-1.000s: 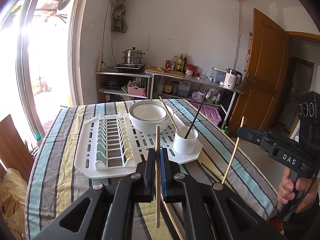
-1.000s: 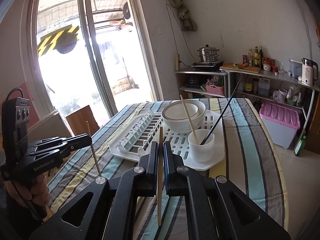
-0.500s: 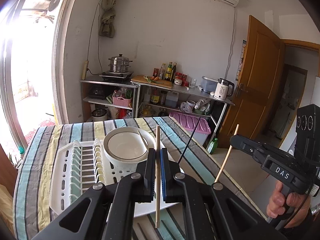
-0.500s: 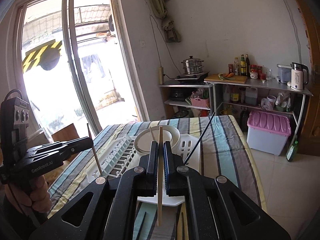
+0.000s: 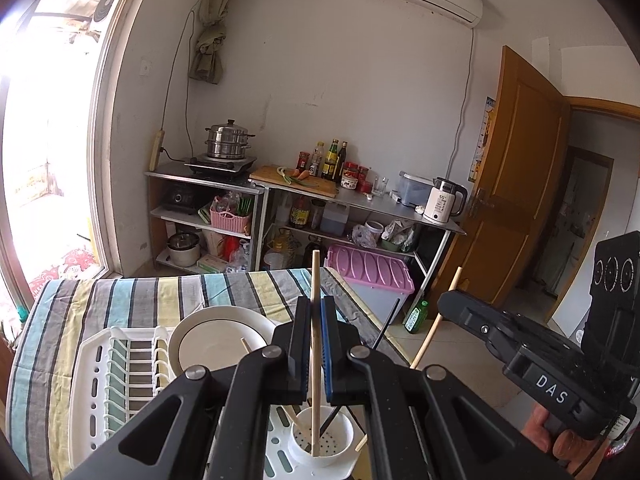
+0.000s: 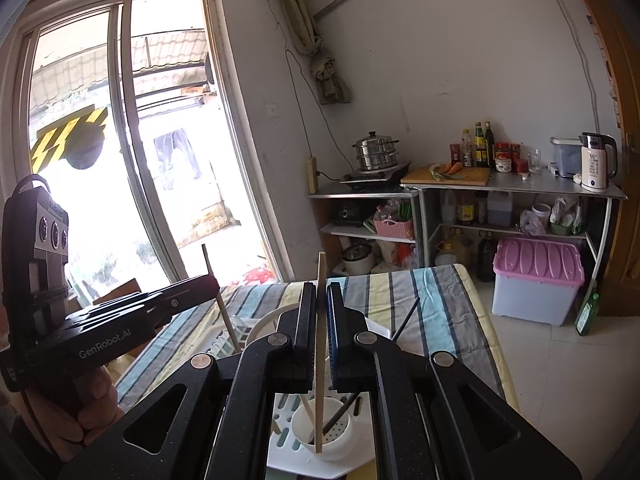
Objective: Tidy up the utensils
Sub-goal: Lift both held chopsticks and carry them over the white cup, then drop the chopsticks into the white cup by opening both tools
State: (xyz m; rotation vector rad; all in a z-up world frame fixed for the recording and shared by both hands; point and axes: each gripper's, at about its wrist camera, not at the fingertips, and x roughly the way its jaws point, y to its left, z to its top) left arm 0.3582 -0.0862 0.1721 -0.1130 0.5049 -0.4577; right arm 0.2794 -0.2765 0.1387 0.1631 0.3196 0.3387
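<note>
Both hand-held grippers [image 5: 315,344] [image 6: 320,340] clamping chopsticks [image 5: 315,320] [image 6: 320,320] (upright)

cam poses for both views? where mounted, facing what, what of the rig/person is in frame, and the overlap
Left wrist: on the left gripper, looking along its fingers, shut on a chopstick, over the white cup toward the kitchen shelves; right gripper and hand at right.
Right wrist: on the right gripper, clamping its own chopstick, facing the sliding door; left gripper and hand at left.
Shared: cup, dish rack, striped table, shelves.
</note>
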